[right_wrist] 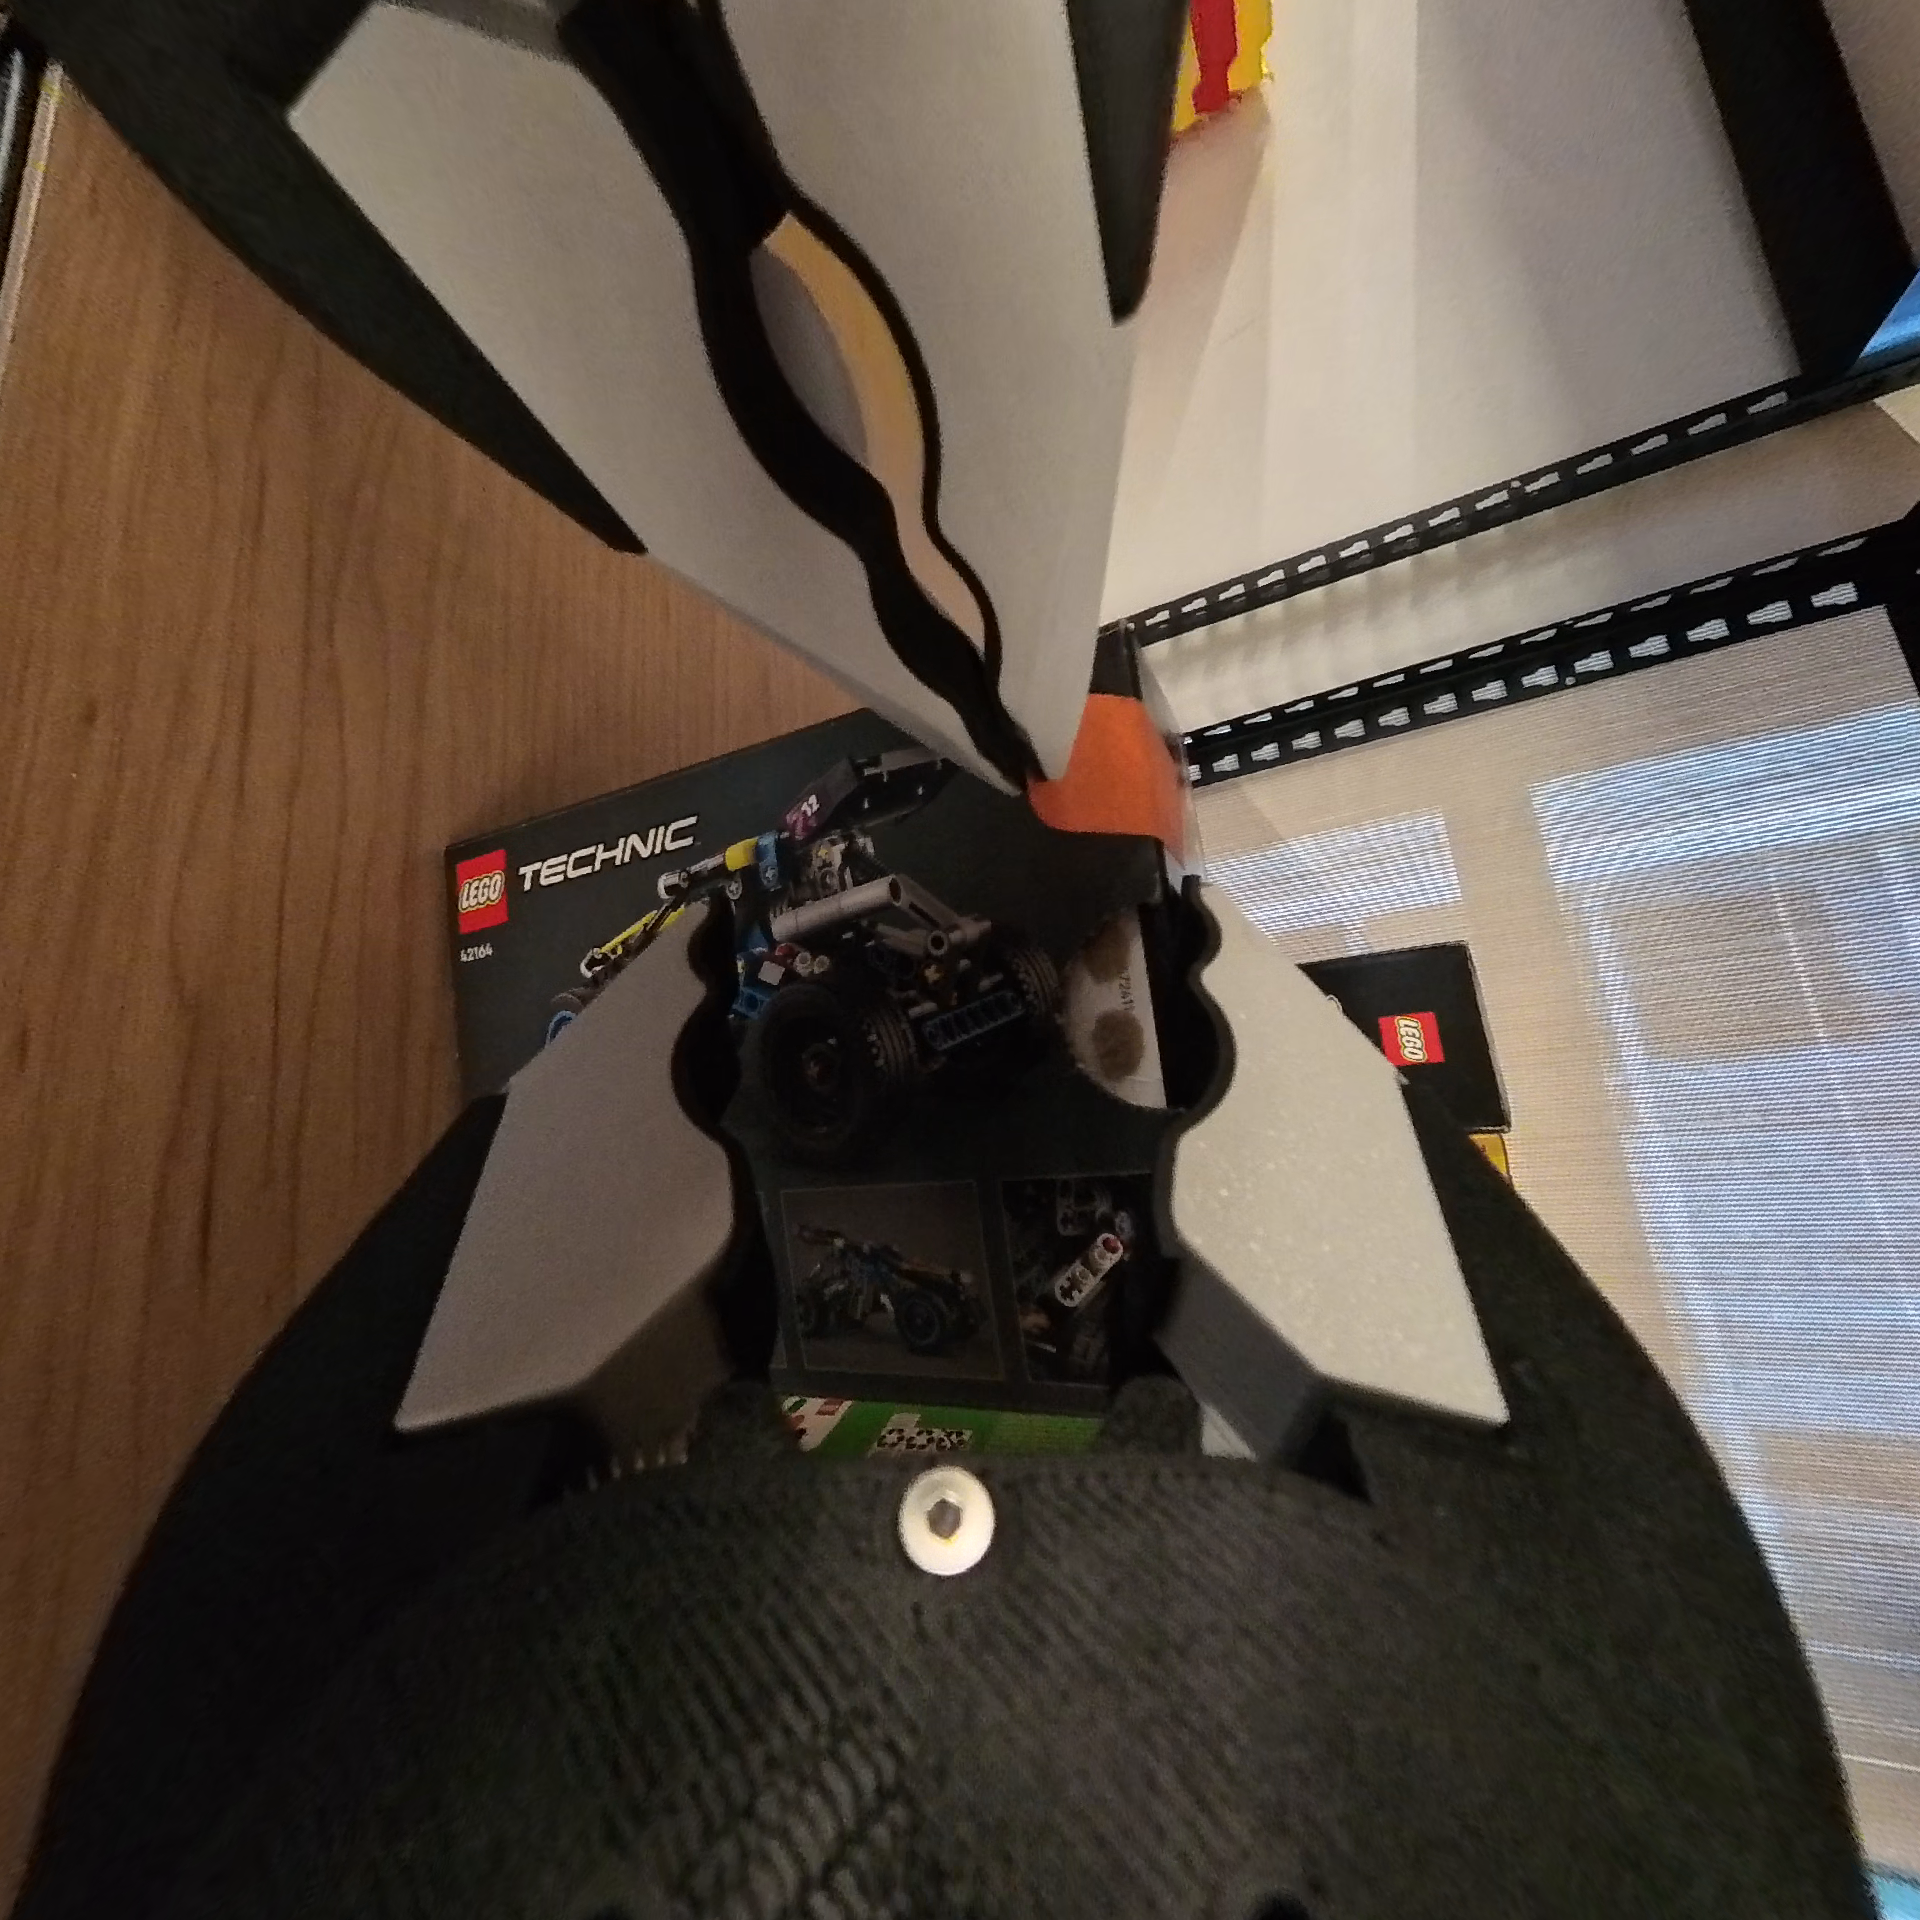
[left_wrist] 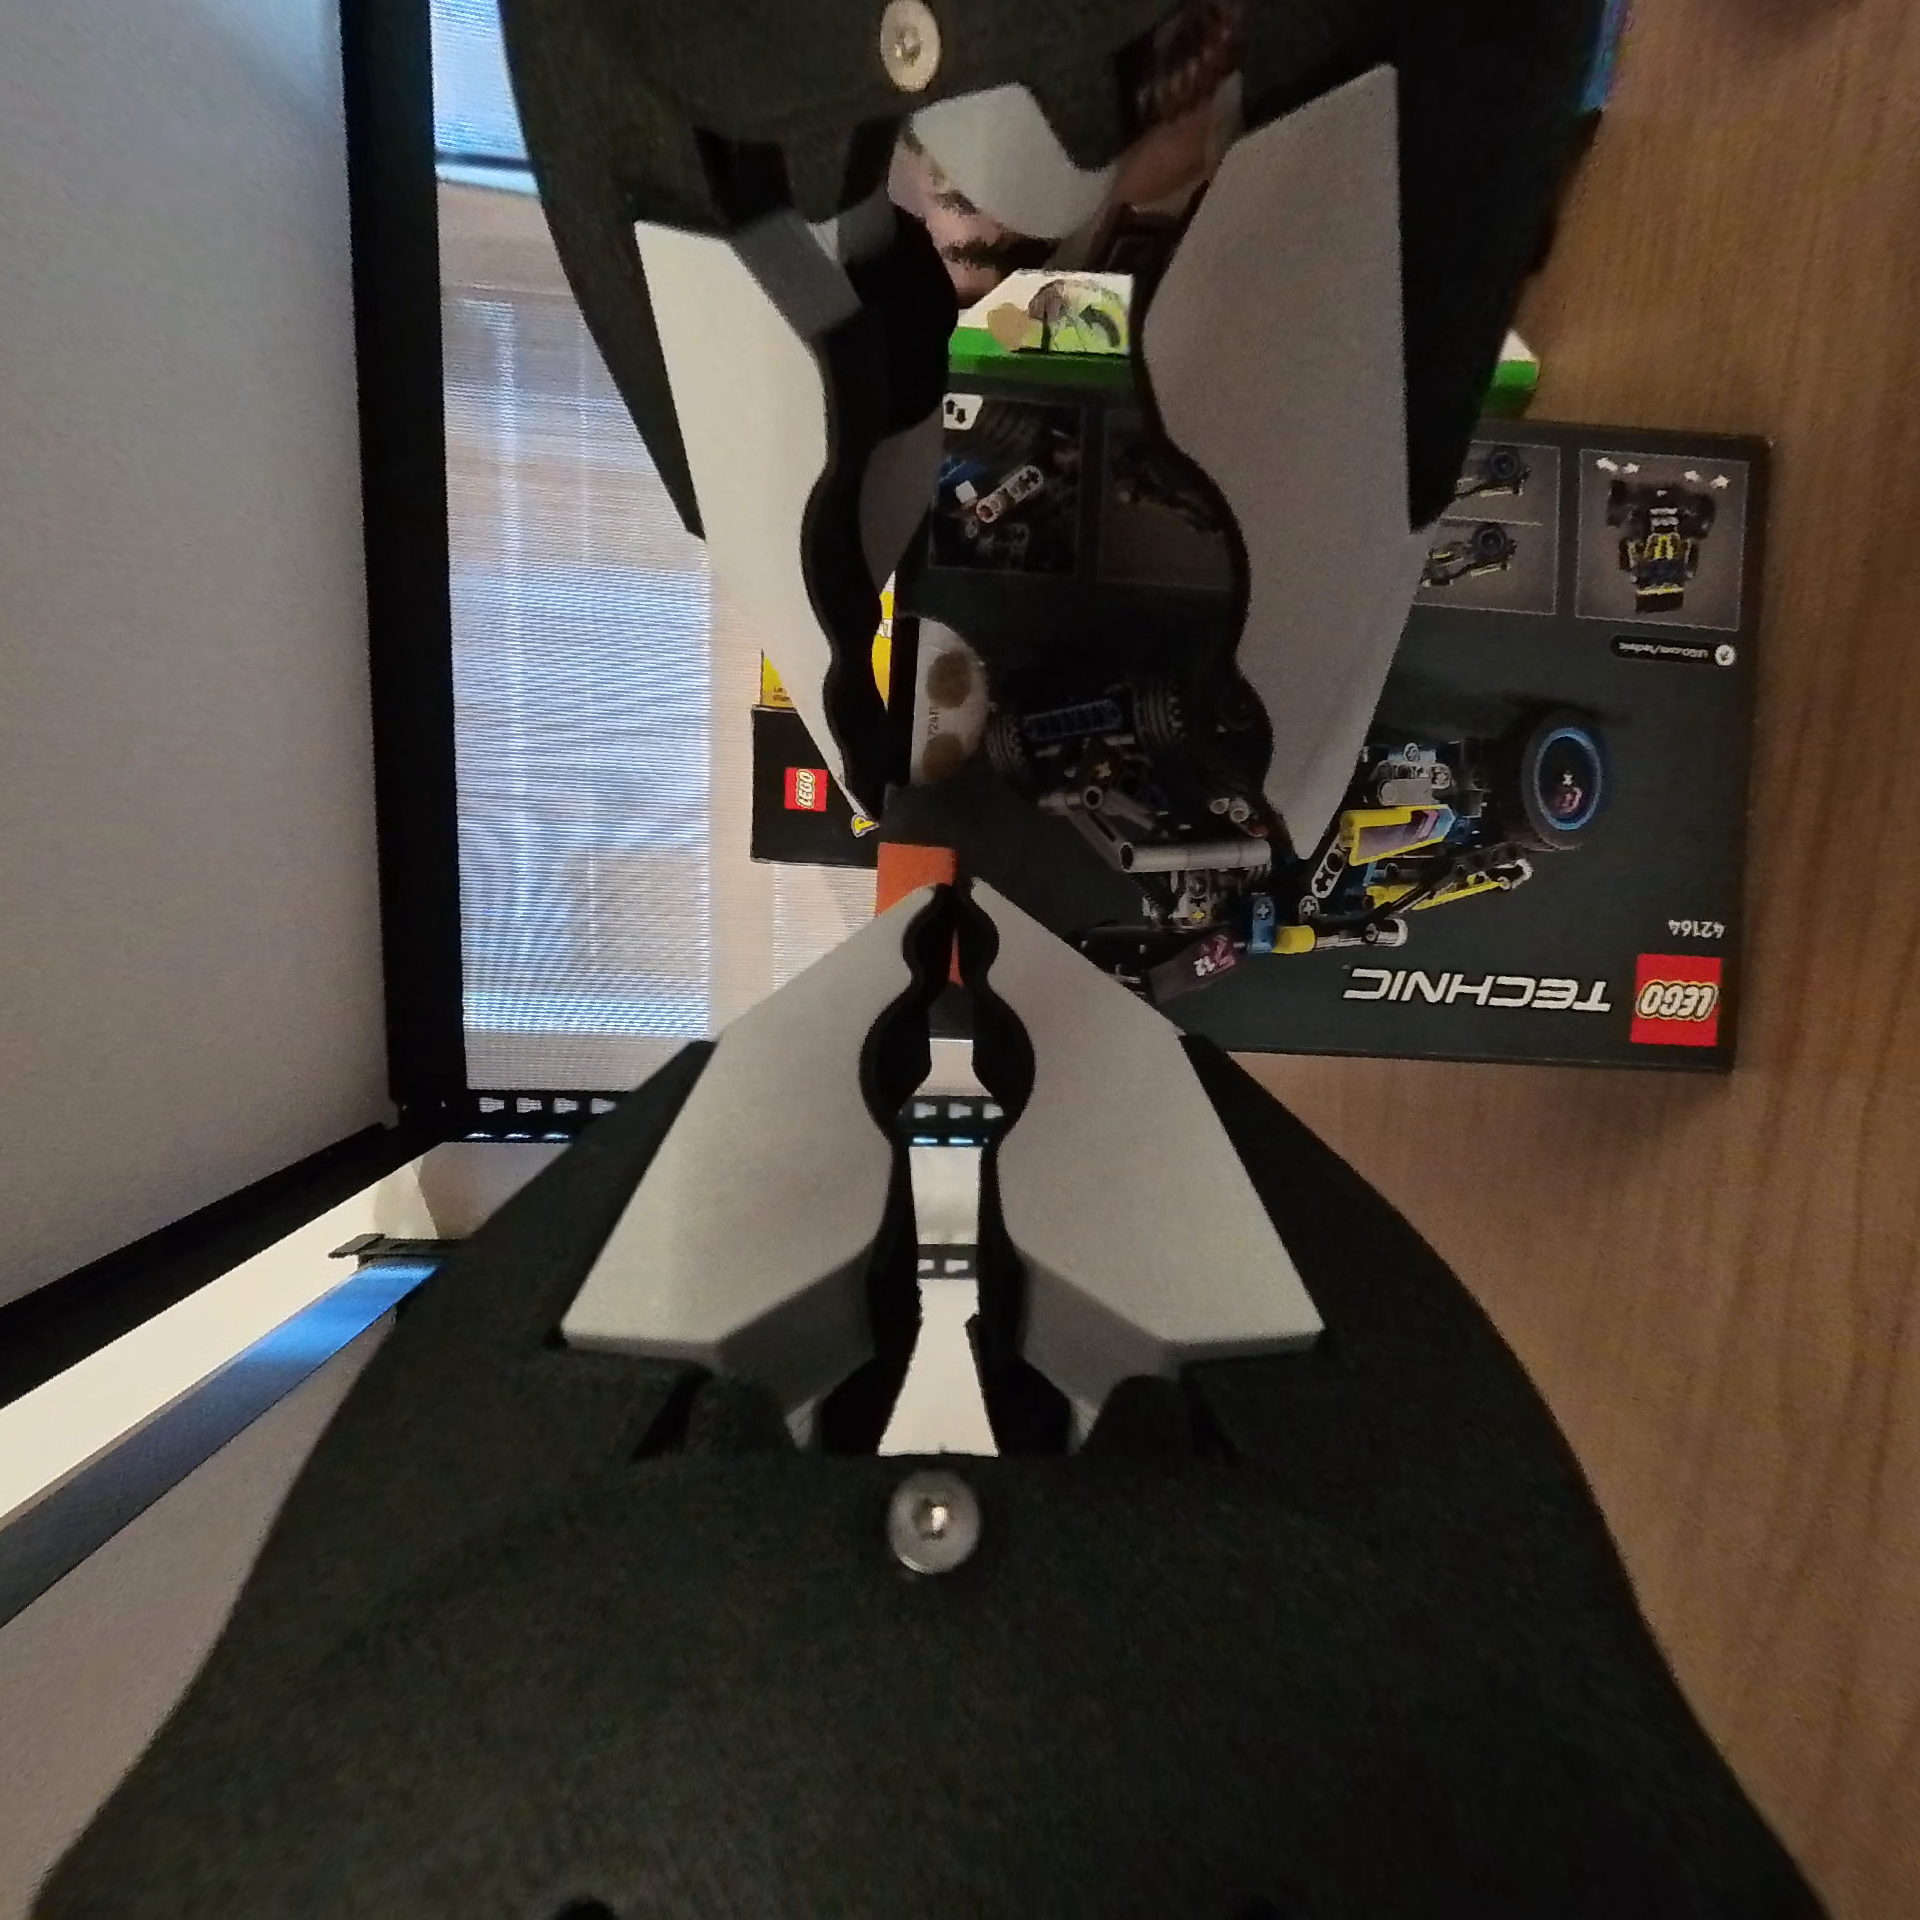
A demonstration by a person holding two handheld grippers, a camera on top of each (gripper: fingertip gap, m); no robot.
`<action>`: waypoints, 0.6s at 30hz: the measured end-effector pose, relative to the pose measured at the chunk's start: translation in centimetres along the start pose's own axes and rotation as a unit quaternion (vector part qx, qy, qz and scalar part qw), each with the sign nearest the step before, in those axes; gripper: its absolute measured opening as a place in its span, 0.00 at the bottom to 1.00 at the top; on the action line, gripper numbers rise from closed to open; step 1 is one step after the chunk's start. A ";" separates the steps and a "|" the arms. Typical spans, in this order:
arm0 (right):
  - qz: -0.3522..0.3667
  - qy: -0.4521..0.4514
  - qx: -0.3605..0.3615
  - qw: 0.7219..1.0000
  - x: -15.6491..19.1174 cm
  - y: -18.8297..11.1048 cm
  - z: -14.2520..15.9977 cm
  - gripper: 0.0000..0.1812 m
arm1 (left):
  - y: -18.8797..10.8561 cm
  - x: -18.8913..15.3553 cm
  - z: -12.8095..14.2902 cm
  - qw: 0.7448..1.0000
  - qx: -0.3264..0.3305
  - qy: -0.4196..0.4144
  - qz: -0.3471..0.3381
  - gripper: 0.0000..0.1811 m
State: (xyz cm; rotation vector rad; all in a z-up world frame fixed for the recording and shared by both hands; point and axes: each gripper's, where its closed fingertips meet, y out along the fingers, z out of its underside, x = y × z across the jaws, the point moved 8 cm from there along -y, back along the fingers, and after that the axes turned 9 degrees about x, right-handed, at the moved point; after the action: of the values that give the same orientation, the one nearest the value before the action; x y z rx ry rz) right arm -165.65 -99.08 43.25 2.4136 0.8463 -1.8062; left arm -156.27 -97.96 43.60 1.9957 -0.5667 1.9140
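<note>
A dark toy-set box [left_wrist: 1662, 748] with a buggy picture lies on the wooden table [left_wrist: 1714, 1455]. It also shows in the right wrist view [right_wrist: 935, 862]. An orange tab [left_wrist: 914, 868] sticks out at the box's edge. My left gripper [left_wrist: 951, 899] is shut on the orange tab, which shows between the pads. The right wrist view shows the same grip [right_wrist: 1023, 774] on the tab [right_wrist: 1112, 779]. My right gripper [right_wrist: 935, 925] is wide open over the box, one finger [right_wrist: 1299, 1143] along its edge, the other over its face. It shows opposite in the left wrist view [left_wrist: 1086, 831].
A second black box [right_wrist: 1423, 1029] with a red logo lies beyond the first box's edge. A green box [left_wrist: 1039, 343] lies behind the right gripper. A black perforated rack [right_wrist: 1455, 623] and a pale mesh screen [left_wrist: 582, 727] stand beside the table [right_wrist: 208, 727]. Left and right tips are no more than a few centimetres apart.
</note>
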 end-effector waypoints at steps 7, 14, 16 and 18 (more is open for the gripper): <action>-0.006 0.005 -0.006 1.000 -0.1 0.0 0.0 0.46 | 0.6 -0.2 0.2 1.000 0.010 0.004 0.008 0.00; -0.008 0.009 -0.010 1.000 -0.1 0.0 0.1 0.46 | 1.1 -0.1 0.2 0.999 0.025 0.004 0.021 0.00; -0.008 0.010 -0.010 1.000 -0.1 0.0 0.1 0.46 | 1.1 -0.1 0.2 0.999 0.030 -0.001 0.026 0.00; -0.008 0.012 -0.011 1.000 -0.1 0.0 0.0 0.46 | 1.1 0.0 0.1 0.999 0.033 -0.003 0.033 0.00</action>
State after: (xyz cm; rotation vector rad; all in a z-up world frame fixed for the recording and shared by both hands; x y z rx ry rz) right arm -165.73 -99.10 43.33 2.4263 0.8858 -1.7671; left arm -156.70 -98.97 43.54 2.0484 -0.5860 1.9903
